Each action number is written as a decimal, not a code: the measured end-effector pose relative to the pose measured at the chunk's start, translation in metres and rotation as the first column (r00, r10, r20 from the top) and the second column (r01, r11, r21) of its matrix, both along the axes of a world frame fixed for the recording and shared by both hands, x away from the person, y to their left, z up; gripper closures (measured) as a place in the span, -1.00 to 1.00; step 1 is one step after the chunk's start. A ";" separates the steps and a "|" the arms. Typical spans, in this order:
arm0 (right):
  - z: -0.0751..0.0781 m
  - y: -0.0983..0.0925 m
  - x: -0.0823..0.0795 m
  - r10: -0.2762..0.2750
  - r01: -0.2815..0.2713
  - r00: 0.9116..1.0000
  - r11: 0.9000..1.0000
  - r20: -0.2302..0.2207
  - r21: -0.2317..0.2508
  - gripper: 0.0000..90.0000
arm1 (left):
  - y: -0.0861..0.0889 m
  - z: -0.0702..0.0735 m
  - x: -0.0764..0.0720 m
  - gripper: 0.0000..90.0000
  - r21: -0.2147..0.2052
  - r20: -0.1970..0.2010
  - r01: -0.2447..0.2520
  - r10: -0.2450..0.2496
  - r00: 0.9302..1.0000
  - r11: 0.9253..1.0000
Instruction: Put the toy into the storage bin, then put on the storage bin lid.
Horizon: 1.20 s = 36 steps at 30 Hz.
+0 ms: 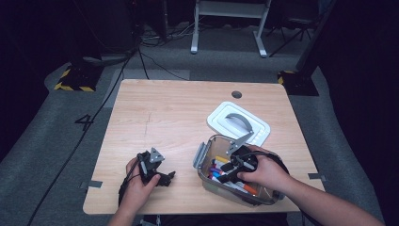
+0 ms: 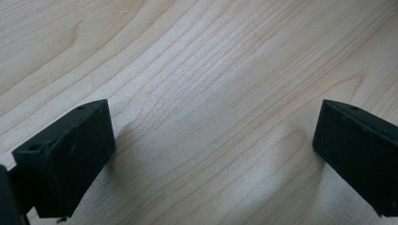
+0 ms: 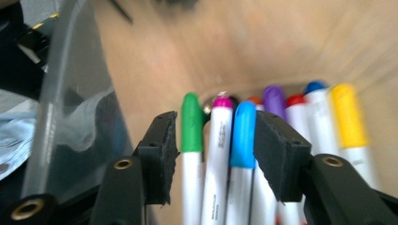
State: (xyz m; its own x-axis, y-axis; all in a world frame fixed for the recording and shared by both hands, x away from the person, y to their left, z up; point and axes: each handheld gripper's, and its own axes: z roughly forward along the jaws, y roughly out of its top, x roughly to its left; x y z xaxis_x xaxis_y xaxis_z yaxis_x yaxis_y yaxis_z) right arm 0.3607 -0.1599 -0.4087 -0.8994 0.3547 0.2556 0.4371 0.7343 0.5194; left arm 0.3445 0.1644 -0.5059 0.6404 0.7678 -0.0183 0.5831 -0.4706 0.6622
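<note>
My right gripper (image 1: 231,170) is down inside the clear plastic box (image 1: 203,159) at the near right of the table (image 1: 155,113), jaws spread around a small bunch of markers (image 3: 220,154). Not clamped yet: the green-capped one (image 3: 191,123), the pink-capped one (image 3: 221,104) and the blue-capped one (image 3: 244,131) all sit between the pads with a gap on each side. More markers lie just beside them: purple, red, blue and yellow caps. The box lid (image 1: 238,123) lies flat on the table behind the box, handle up. My left gripper (image 1: 162,178) rests low over bare wood at the near left, well apart from the box, jaws wide and holding nothing. Handling, my read: markers are light, stiff and smooth, so they will roll and slip out if pinched on the rounded cap. Better to take one across the white barrel, just below the cap. Three between the jaws is too many, I'd narrow to the blue one. The box is thin and light and may slide if I drag against its wall.
</note>
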 end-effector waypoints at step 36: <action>0.029 -0.095 0.126 -0.404 0.371 0.882 0.913 0.242 0.171 -0.01 | 0.002 0.000 -0.006 -0.99 0.002 0.005 -0.035 0.035 0.999 0.999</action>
State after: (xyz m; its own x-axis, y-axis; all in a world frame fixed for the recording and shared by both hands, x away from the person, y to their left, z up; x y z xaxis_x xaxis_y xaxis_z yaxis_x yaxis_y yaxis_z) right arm 0.4869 -0.2547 -0.3799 -0.7363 0.6710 0.0873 0.5073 0.4620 0.7274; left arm 0.3387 0.1662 -0.5058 0.6129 0.7900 -0.0135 0.5965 -0.4514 0.6637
